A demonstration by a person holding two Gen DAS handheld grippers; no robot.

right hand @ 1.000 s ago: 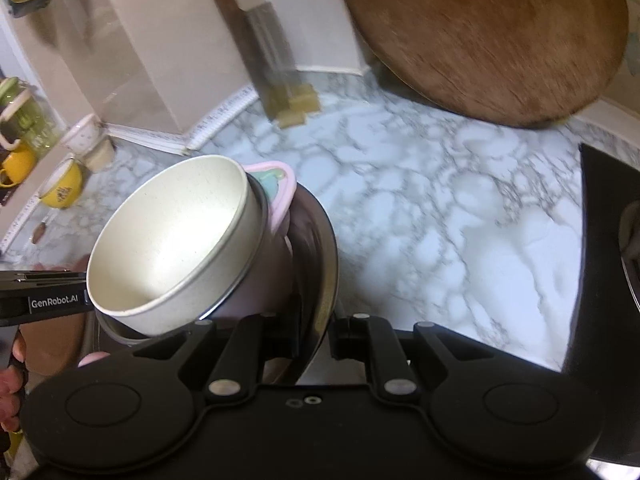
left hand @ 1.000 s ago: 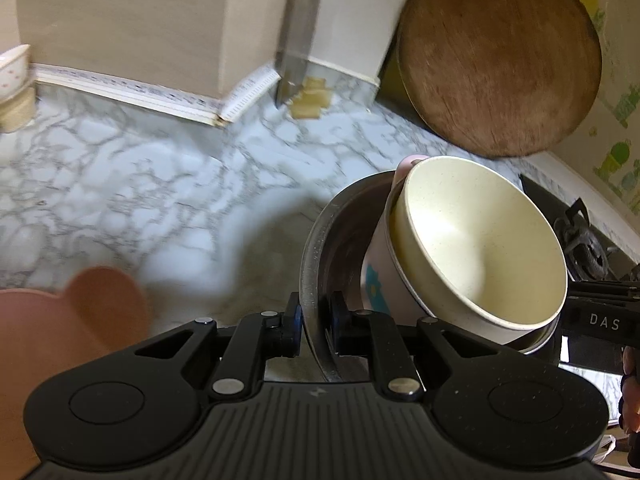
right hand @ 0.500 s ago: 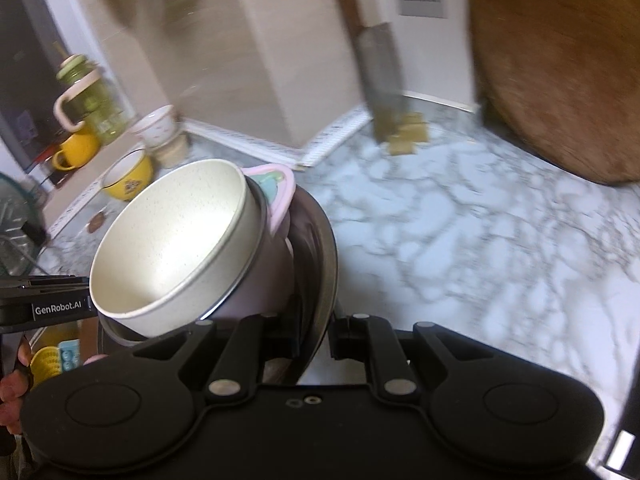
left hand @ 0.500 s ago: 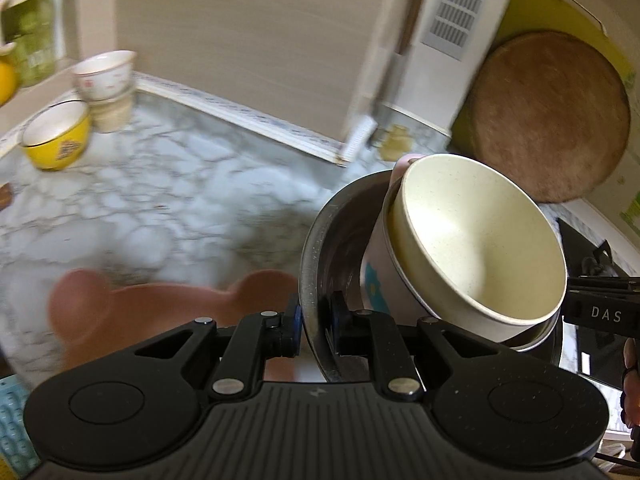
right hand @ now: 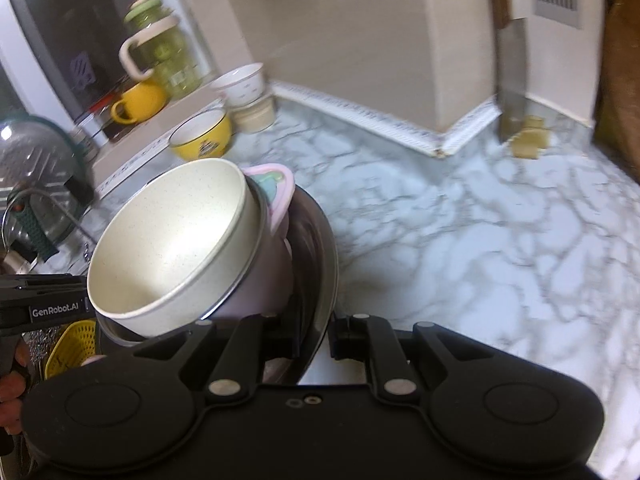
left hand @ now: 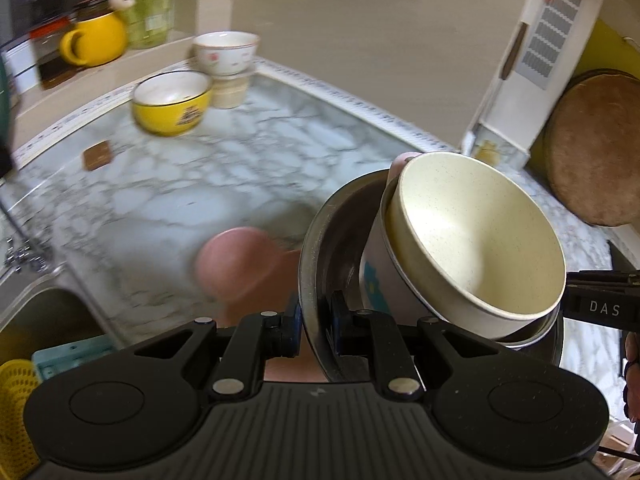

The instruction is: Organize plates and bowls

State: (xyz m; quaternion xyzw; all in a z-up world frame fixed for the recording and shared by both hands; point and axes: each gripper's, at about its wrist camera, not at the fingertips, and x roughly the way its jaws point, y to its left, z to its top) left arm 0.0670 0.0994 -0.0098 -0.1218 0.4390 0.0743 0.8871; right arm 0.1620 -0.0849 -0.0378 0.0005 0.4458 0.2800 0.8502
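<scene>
The left gripper (left hand: pixel 314 332) was clamped narrow on the rim of a steel bowl (left hand: pixel 332 240), one pad inside the rim and one outside, and the right gripper (right hand: pixel 316 336) pinched the opposite side of the same rim in the same way, so the steel bowl (right hand: pixel 316 240) hung tilted between the two above the marble counter (left hand: pixel 224 184). Nested inside the steel bowl sat a pale pink bowl with a blue mark (left hand: pixel 374 280), its pink handle with a teal patch (right hand: pixel 276 192) sticking up past the steel rim, and inside that lay a cream speckled bowl (left hand: pixel 480 240), tipped with its mouth toward both cameras. Just beyond the steel bowl, toward the left gripper's side, a blurred salmon-pink dish with rounded ears (left hand: pixel 236 264) lay on the counter. Well beyond the steel bowl, at the counter's far edge, stood a yellow bowl (left hand: pixel 172 102), and just beside it a white flowered bowl (left hand: pixel 226 52) stacked on a beige one (left hand: pixel 230 92). On the ledge behind those stood a yellow mug (left hand: pixel 94 42) and a green jar with a cream handle (right hand: pixel 168 52). To the far side of the steel bowl from those, a round wooden board (left hand: pixel 596 148) leaned against the wall. A hand (right hand: pixel 12 396) showed at the edge of the right wrist view, gripping the other tool's handle.
</scene>
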